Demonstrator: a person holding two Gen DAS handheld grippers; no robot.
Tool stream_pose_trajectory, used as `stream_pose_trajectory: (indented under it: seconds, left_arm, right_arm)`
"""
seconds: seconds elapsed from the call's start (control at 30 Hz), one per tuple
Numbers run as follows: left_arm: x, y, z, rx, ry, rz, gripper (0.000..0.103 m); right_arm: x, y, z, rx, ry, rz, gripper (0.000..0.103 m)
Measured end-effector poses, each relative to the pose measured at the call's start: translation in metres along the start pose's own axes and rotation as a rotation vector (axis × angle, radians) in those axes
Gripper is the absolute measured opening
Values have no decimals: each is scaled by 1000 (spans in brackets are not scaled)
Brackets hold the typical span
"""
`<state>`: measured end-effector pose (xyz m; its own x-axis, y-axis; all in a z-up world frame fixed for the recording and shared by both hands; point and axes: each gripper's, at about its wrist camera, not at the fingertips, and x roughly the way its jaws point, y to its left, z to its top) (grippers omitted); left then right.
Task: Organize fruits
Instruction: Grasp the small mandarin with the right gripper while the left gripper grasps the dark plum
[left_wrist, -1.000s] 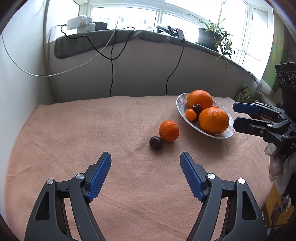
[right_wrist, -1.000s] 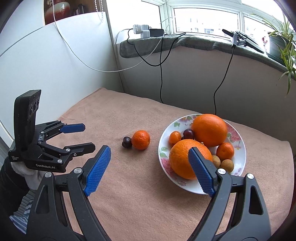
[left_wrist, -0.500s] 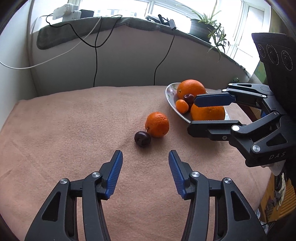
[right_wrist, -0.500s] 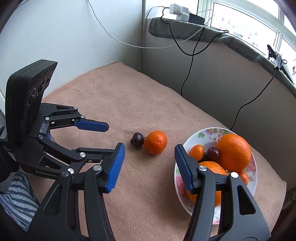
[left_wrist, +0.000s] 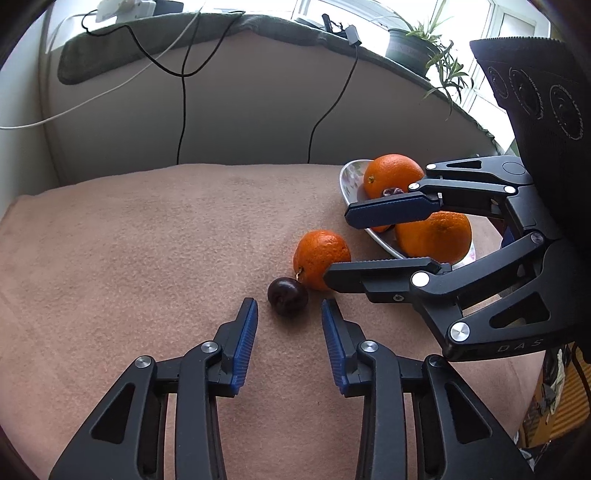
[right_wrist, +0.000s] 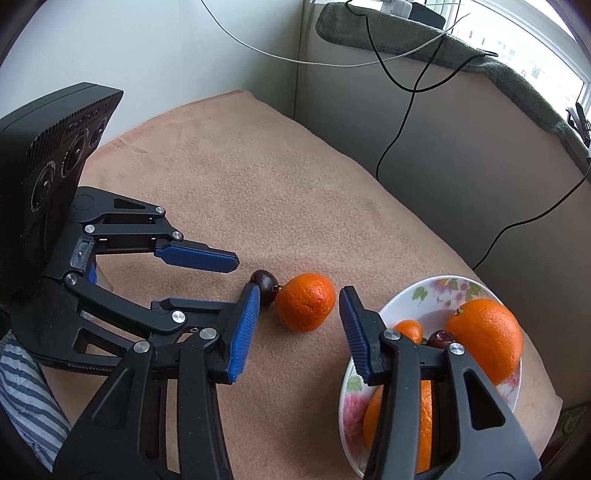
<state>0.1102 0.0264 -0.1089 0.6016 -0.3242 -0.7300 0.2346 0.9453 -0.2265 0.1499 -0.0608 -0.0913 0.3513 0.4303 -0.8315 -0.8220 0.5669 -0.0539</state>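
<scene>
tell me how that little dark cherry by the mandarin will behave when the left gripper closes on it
The cherry is round and glossy, so it may slip or roll off the cloth. It touches the mandarin, which could get nudged. It is likely soft, so the left gripper should squeeze gently.

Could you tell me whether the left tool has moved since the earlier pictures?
Yes. The left tool has advanced toward the dark cherry on the cloth, and its fingers have narrowed around it.

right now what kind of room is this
Probably a home, perhaps an enclosed balcony or sunroom: a window sill with a potted plant, a plug strip with trailing cables, and a flowered plate of oranges on a blanket-covered surface.
</scene>
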Motion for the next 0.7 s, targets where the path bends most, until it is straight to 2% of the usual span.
stream_pose_trajectory:
  seconds: [0.23, 0.43, 0.6, 0.7]
  left_arm:
    - [3, -3, -2, 49, 16, 17, 32]
    - [9, -5, 0, 91, 31, 35, 32]
    - [14, -3, -1, 105, 47, 35, 32]
    - [17, -2, 2, 101, 48, 33, 27]
  right_arm:
    - [14, -7, 5, 5, 46, 40, 46]
    - [23, -6, 8, -20, 82, 37, 46]
    - [29, -9, 8, -6, 89, 57, 43]
    - [31, -11, 10, 6, 84, 65, 43]
